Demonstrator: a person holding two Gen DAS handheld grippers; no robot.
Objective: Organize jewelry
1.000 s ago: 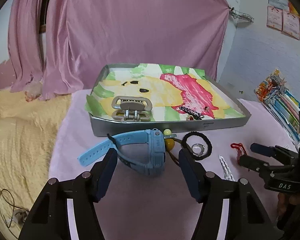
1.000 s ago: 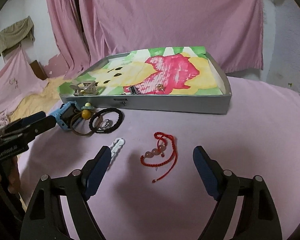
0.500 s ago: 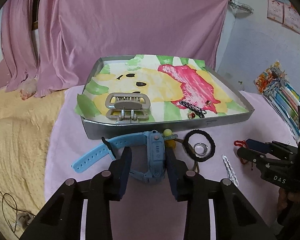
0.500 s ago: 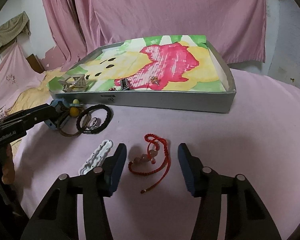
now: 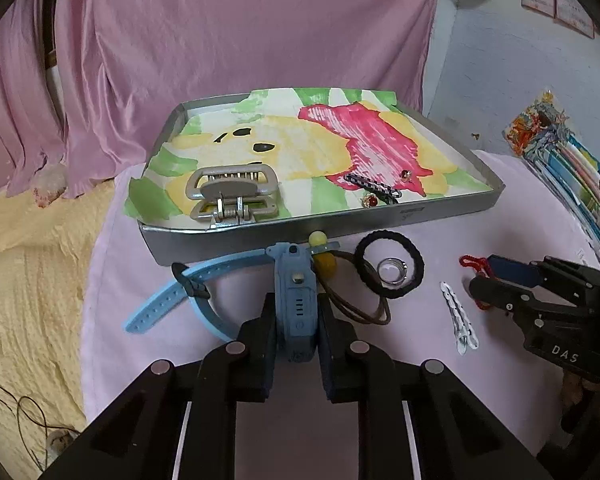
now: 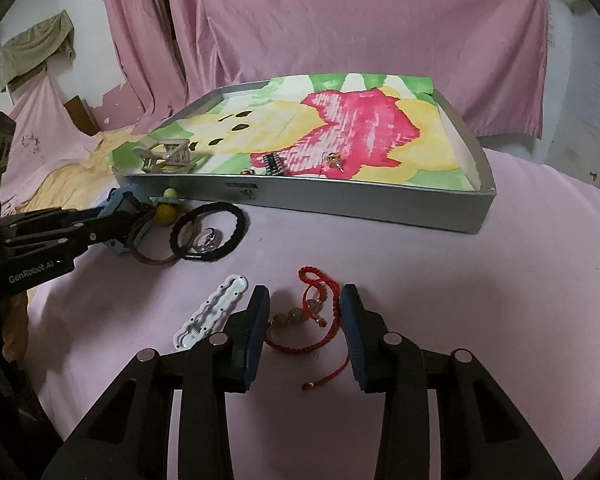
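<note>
Left tongs closing in just now, pads now pinching the case of the blue plastic wristwatch from both sides. Watch body standing on edge on the pink-covered desk, long axis running toward 12 o'clock from the tongs; strap trailing off toward 10 o'clock.

Right tongs also narrowing just now, but a gap remains on the right-hand side: red cord bracelet with pinkish beads lying between the jaws, left pad touching or just short of the beads, right pad apart from the cord. No grip yet, as judged. Loose cord tail running toward 6 o'clock.

Grey metal tray with painted paper liner at 12 o'clock of both tongs, near wall facing them; lift needed to clear it.

Neighbours: white plastic hair clip just beside the left jaw at 9 o'clock; black hair tie with silver ring at 2 o'clock of the watch. Open desk at 3 o'clock of the bracelet.
</note>
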